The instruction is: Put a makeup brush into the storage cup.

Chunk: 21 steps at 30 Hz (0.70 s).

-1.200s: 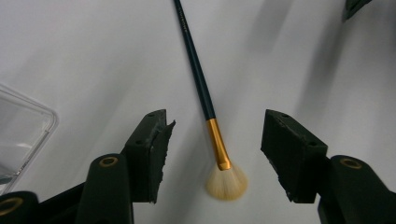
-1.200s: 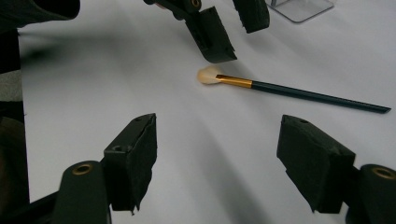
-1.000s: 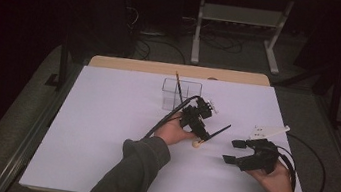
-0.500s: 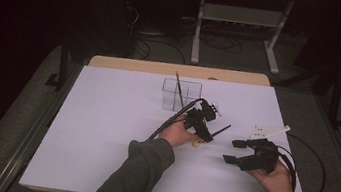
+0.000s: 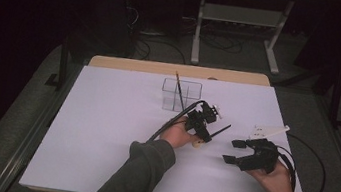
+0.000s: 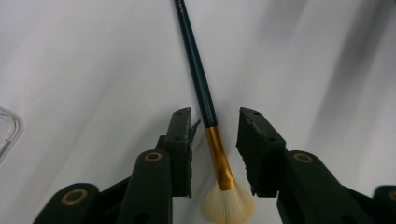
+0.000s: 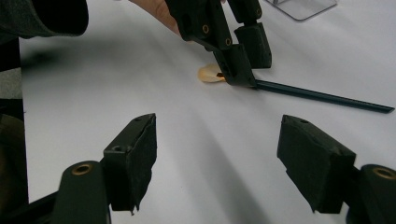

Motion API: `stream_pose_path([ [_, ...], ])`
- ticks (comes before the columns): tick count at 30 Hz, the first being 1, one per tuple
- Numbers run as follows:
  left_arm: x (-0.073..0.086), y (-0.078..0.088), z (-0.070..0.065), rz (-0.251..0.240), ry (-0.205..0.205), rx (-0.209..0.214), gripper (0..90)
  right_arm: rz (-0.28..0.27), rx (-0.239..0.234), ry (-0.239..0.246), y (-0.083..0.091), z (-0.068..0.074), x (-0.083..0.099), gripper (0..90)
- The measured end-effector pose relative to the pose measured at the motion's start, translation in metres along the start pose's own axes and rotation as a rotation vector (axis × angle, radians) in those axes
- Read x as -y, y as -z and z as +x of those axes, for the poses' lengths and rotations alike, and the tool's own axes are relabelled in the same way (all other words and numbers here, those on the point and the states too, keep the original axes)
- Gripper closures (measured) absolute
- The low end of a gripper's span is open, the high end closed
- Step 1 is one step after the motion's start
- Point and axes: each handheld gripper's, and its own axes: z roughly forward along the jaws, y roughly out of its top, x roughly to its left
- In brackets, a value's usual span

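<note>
Left gripper [image 6: 212, 149] fingers closing astride the fan brush [image 6: 215, 154] lying flat on the bench [image 5: 103, 132], not yet pinching; clamp squarely on the gold ferrule; right gripper [image 7: 224, 158] idles wide

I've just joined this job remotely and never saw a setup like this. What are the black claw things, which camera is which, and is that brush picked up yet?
A person holds a two-jaw tool in each hand: no robot arm. The high view looks down on the white table. The other two cameras ride on the tools and look along their own black jaws.

On the table lie a brush and a clear box with another brush standing in it.

The left tool straddles the brush at its gold collar. Its jaws have just been closing, but a gap shows on both sides, so the brush is not gripped. The right tool waits open, holding nothing.
</note>
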Motion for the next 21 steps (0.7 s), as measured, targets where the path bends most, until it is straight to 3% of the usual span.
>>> stream_pose_path([
  [11, 0.0017, -0.0048, -0.0017, 0.021, -0.011, -0.011, 70.7, -0.004, 0.004, 0.002, 0.0003, 0.0000, 0.0001, 27.5],
  [21, 0.0054, -0.0062, -0.0060, -0.005, -0.040, -0.065, 77.8, -0.018, 0.013, 0.006, 0.0024, 0.0001, 0.0000, 27.9],
])
